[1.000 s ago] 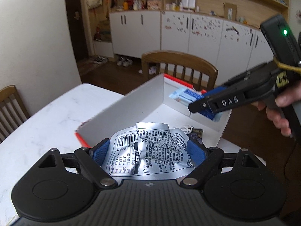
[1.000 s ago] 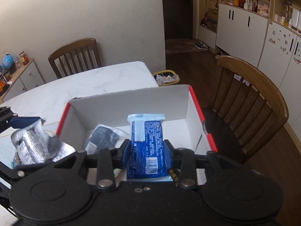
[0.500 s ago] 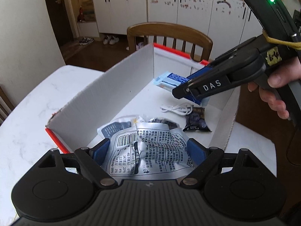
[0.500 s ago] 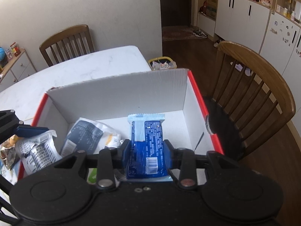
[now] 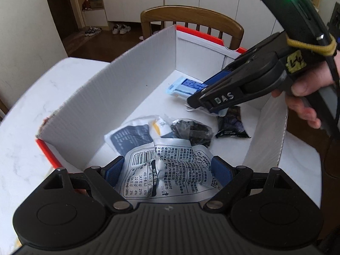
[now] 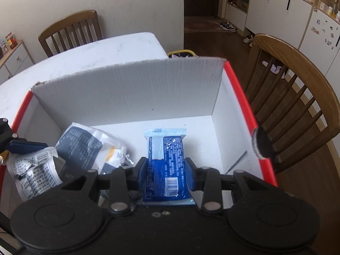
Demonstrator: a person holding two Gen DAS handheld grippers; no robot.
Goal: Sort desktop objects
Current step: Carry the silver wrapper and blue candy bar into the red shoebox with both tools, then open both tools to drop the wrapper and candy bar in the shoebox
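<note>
Holding two packets over the white box (image 5: 131, 80), I have both grippers tipped down into it. My left gripper (image 5: 167, 170) has its jaws spread wide and clamped on the silver foil packet (image 5: 170, 170), the blue pads pressing its crumpled sides, barcode and printed text facing the camera. It hangs above the near end of the box, over a white-and-navy pouch (image 5: 131, 133) and a black bundle (image 5: 191, 129) lying on the box floor. A small dark purple sachet (image 5: 231, 125) lies further right, near the box's right wall.

My right gripper (image 6: 165, 167) has its jaws set narrow and gripping the blue wrapped bar (image 6: 165, 159) by its long edges; the bar's pale crimped end points toward the far wall of the box. In the left view that bar (image 5: 187, 85) sits low inside the box near the far right corner, but I cannot tell whether it touches the floor. A hand (image 5: 306, 93) holds the right gripper's handle.

The box stands on the white marbled worktop (image 6: 102, 53), red trim along its short rims, with a wooden chair (image 6: 297, 80) just beyond it.
</note>
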